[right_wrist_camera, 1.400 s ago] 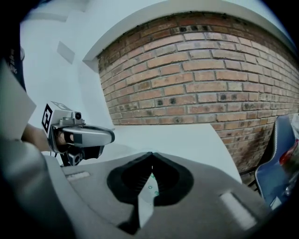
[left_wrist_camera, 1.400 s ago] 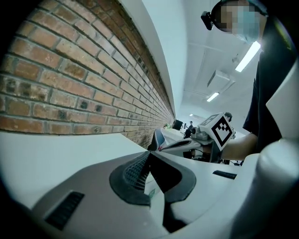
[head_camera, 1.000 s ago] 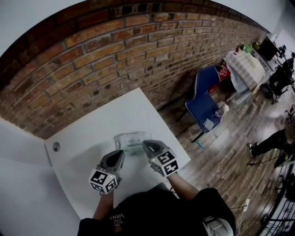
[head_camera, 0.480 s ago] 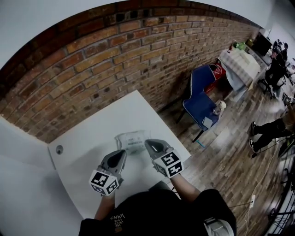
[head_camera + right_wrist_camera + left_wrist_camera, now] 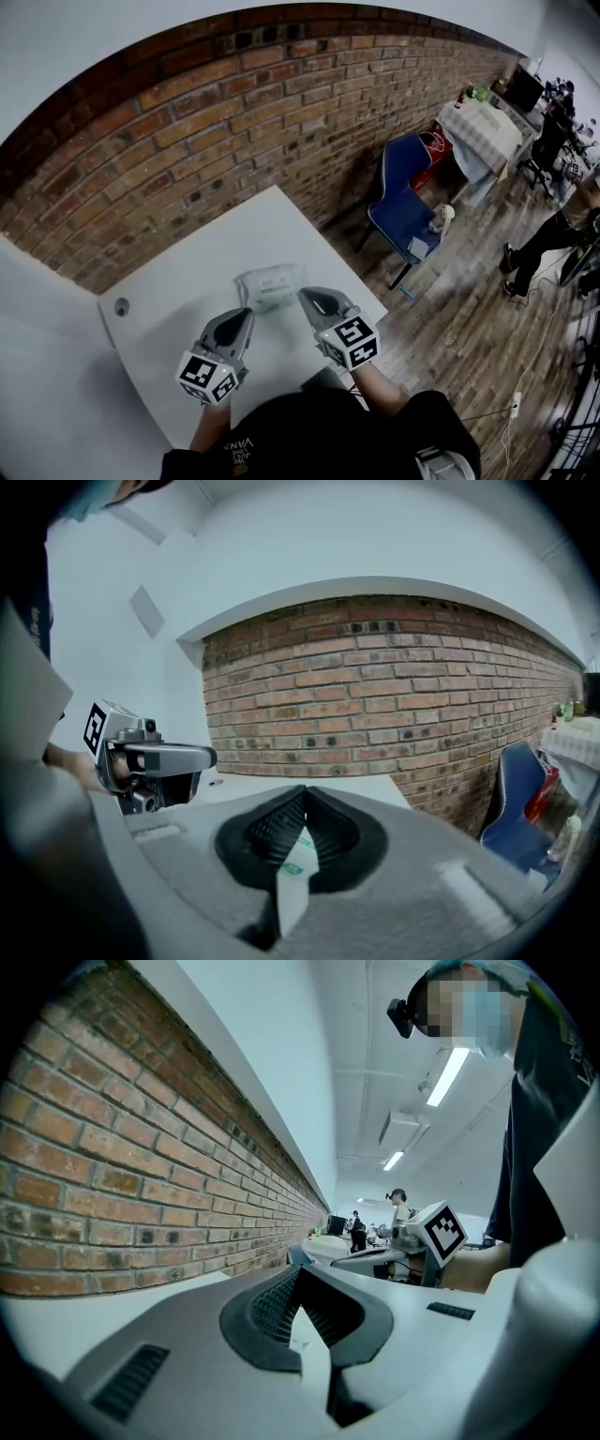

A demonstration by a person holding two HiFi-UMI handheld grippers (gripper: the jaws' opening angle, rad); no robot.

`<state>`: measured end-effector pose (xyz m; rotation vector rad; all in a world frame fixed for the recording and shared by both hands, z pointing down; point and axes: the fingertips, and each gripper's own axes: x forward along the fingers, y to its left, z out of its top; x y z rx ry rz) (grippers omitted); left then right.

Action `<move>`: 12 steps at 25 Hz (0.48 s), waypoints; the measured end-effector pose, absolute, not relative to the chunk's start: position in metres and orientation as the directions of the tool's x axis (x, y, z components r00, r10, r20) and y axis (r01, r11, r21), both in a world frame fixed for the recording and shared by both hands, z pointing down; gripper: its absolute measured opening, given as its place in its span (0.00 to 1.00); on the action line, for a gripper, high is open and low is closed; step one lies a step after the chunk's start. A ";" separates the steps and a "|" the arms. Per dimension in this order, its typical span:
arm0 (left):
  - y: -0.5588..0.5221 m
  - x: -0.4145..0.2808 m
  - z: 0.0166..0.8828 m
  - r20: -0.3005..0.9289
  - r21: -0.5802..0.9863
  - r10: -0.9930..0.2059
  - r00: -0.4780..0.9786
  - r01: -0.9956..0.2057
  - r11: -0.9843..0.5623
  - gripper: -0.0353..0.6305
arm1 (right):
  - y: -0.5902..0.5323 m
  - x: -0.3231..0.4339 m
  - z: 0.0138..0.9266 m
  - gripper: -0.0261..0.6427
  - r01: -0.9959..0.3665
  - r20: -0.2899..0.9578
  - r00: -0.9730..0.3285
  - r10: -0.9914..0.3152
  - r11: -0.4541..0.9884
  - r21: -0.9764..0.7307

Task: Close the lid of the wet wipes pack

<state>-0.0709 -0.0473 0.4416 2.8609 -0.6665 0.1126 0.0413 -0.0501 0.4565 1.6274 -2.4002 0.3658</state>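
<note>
The wet wipes pack (image 5: 270, 286) lies flat on the white table (image 5: 178, 281), a pale packet with a white lid panel in its middle; I cannot tell whether the lid is down. My left gripper (image 5: 247, 313) sits just short of the pack's near left corner, jaws shut and empty. My right gripper (image 5: 306, 296) rests by the pack's right edge, also shut with nothing held. In the right gripper view a sliver of the pack (image 5: 292, 864) with green print shows below the closed fingertips (image 5: 303, 791). The left gripper view shows its closed jaws and the brick wall.
A brick wall (image 5: 234, 122) runs behind the table. A round grommet (image 5: 122, 305) sits at the table's left. A blue chair (image 5: 408, 202) stands right of the table on the wood floor, with a cloth-covered table (image 5: 483, 127) and people beyond. The table's right edge is close to my right gripper.
Both grippers have drawn slightly back toward the person while staying shut. The pack has not moved on the table.
</note>
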 end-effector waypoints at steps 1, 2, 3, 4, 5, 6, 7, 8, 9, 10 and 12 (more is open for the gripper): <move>-0.046 -0.072 0.441 0.117 0.178 -0.428 0.896 -0.442 -0.879 0.05 | -0.048 0.041 0.456 0.04 -0.932 0.315 -0.359 -0.878 0.352 -0.081; -0.045 -0.072 0.440 0.114 0.179 -0.425 0.898 -0.440 -0.880 0.05 | -0.046 0.042 0.456 0.04 -0.934 0.317 -0.355 -0.880 0.348 -0.079; -0.043 -0.072 0.440 0.111 0.180 -0.422 0.900 -0.436 -0.882 0.05 | -0.044 0.042 0.457 0.04 -0.936 0.318 -0.350 -0.881 0.344 -0.077; -0.041 -0.072 0.439 0.107 0.181 -0.417 0.902 -0.431 -0.884 0.05 | -0.042 0.042 0.457 0.04 -0.937 0.317 -0.347 -0.883 0.341 -0.076; -0.039 -0.072 0.439 0.104 0.181 -0.413 0.905 -0.426 -0.887 0.05 | -0.040 0.041 0.455 0.04 -0.937 0.312 -0.346 -0.885 0.340 -0.074; -0.038 -0.072 0.438 0.100 0.181 -0.410 0.907 -0.422 -0.888 0.05 | -0.038 0.039 0.452 0.04 -0.937 0.306 -0.346 -0.887 0.340 -0.073; -0.036 -0.073 0.437 0.097 0.180 -0.408 0.908 -0.419 -0.890 0.05 | -0.036 0.038 0.450 0.04 -0.938 0.300 -0.346 -0.889 0.340 -0.072; -0.035 -0.074 0.436 0.093 0.179 -0.408 0.908 -0.418 -0.891 0.05 | -0.034 0.037 0.448 0.04 -0.938 0.295 -0.346 -0.891 0.340 -0.072; -0.034 -0.075 0.434 0.089 0.178 -0.407 0.909 -0.417 -0.891 0.05 | -0.032 0.036 0.446 0.04 -0.938 0.290 -0.345 -0.893 0.339 -0.072; -0.033 -0.076 0.433 0.086 0.175 -0.406 0.910 -0.415 -0.893 0.05 | -0.030 0.035 0.444 0.04 -0.938 0.285 -0.345 -0.894 0.338 -0.073; -0.029 -0.077 0.430 0.080 0.167 -0.402 0.912 -0.410 -0.897 0.05 | -0.026 0.034 0.441 0.04 -0.939 0.275 -0.343 -0.898 0.336 -0.073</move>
